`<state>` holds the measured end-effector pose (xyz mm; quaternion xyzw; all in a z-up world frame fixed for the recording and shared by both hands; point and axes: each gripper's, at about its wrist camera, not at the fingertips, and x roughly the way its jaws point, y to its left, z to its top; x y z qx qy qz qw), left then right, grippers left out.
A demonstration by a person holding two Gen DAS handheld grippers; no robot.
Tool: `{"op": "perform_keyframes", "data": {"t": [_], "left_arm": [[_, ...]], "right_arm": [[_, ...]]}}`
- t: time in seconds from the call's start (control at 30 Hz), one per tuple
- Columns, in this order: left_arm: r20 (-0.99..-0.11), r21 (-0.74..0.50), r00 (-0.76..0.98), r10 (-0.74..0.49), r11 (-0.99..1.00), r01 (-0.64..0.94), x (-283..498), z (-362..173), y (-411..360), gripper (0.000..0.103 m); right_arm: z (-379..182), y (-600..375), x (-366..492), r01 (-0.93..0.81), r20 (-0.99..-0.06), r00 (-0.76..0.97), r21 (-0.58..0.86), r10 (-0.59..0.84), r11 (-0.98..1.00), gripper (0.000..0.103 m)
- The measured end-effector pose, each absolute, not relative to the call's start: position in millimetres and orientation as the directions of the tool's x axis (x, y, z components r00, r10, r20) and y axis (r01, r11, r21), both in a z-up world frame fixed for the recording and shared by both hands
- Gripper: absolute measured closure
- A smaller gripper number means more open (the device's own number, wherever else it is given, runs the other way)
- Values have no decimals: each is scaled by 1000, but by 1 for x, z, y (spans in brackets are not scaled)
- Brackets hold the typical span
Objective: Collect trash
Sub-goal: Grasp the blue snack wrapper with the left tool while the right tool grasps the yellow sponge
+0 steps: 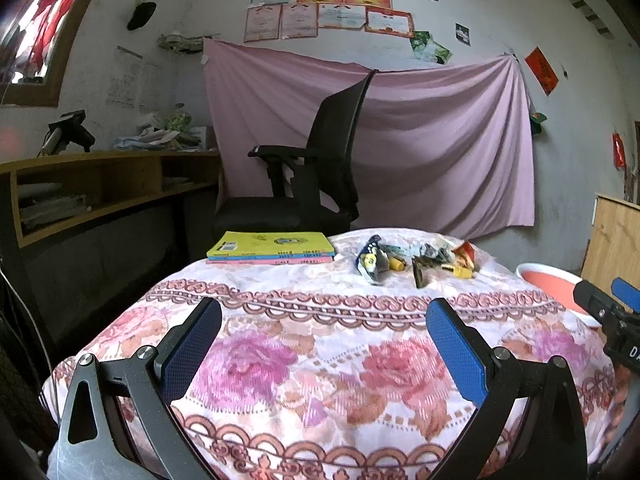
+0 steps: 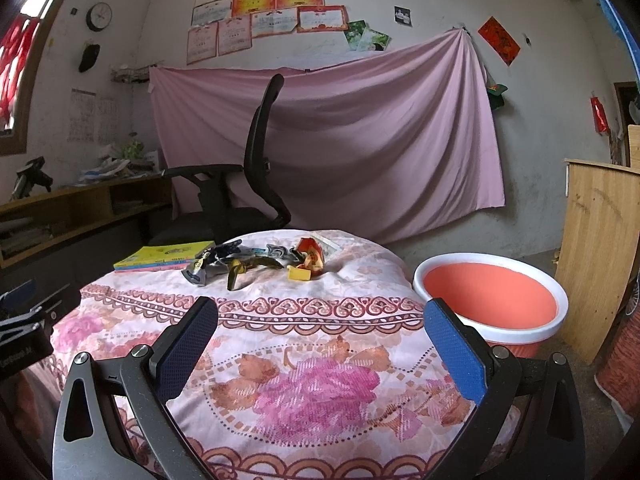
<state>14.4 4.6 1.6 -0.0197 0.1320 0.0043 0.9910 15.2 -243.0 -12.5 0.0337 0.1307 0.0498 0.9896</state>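
Your left gripper [image 1: 324,334] and right gripper [image 2: 320,334] both hang with jaws spread wide and nothing between them, above the near part of the flowered tablecloth [image 2: 320,392]. The trash [image 2: 256,262] lies well ahead of both, a loose heap of crumpled wrappers near the far edge of the table, just beside the stack of books [image 1: 272,248]. The orange bin [image 2: 490,296] stands beside the table on your right (its mouth wide and unobstructed). Reach with the right gripper, I'd judge, since it sits nearer the bin. Take an outlying piece first, such as the small yellow scrap [image 2: 300,274], coming down with the jaws straddling it, and pinch above the cloth so the fabric isn't caught.
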Motion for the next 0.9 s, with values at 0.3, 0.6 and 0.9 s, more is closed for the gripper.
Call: {"op": "perform_keyframes", "data": {"t": [0.3,0.6,0.9], "left_arm": [[-231,-63,973,-10,998,-5,58,38,20,3],[-147,-103,989,3,995,-18,112,67,24,3],[-157,-116,988,-1,993,-17,154,65,20,3]], "right_arm": [[17,-243,50,-143,-262,951,88,162,986,0],[51,-233,112,-165,-161,972,35,168,986,0],[48,-229,164,-176,-165,970,27,178,984,0]]}}
